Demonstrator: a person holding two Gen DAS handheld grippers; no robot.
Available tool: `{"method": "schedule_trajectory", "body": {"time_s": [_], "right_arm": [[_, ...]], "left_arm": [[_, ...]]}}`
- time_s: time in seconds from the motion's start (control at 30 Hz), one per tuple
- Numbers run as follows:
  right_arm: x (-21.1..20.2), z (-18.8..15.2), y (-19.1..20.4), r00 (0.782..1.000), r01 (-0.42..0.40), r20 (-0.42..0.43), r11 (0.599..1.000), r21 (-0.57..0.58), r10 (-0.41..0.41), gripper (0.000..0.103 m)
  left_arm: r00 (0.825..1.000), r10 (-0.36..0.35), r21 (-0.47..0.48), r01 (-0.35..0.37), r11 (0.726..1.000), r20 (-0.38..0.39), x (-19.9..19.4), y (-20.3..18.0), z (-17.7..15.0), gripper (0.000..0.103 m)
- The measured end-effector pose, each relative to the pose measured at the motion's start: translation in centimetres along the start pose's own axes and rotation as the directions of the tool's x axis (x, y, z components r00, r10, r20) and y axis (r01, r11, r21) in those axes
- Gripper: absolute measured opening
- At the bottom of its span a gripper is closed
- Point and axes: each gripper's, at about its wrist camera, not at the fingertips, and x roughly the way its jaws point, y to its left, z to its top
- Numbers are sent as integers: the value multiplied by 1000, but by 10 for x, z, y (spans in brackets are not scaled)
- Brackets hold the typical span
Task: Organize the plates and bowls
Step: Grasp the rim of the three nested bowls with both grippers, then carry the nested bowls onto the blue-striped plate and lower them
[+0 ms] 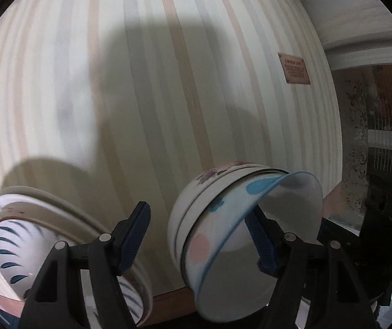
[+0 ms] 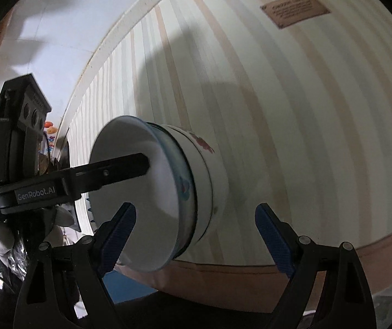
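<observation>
Both pictures are dim and a bit blurry. Big soft shadows fall on the striped wall point(image 1: 168, 82). The round lens bends the stripes, and the corners go black.

Both wrist cameras sat low and close over the striped tablecloth point(image 1: 146, 96), each tilted steeply along its own fingers. The left view faced the nested bowls point(image 1: 223, 219) from very near. The right view looked from the bowls' right, also near. Both views shared the bowls and the brown plaque point(image 2: 294, 9).
</observation>
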Motion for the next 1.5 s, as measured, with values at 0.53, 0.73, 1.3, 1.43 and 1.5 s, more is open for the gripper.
{"method": "schedule_trajectory", "body": {"time_s": [0.53, 0.73, 1.3, 1.43, 1.5], "right_arm": [[42, 24, -7, 993, -97, -66, 993, 70, 102, 61], [40, 26, -4, 994, -94, -55, 994, 47, 97, 61], [15, 14, 17, 998, -63, 4, 998, -23, 63, 61], [7, 8, 26, 998, -56, 12, 997, -46, 56, 61], [3, 4, 24, 998, -53, 16, 997, -58, 54, 61]], "left_arm": [[994, -107, -8, 107, 994, -20, 18, 2, -2, 67], [994, -110, -32, 110, 993, 7, 13, 10, -8, 67], [994, -99, -30, 101, 994, 51, -1, 12, -12, 67], [992, -108, -33, 111, 993, 64, -10, 15, -13, 67], [991, -110, -31, 113, 993, 76, -18, 16, -14, 67]]}}
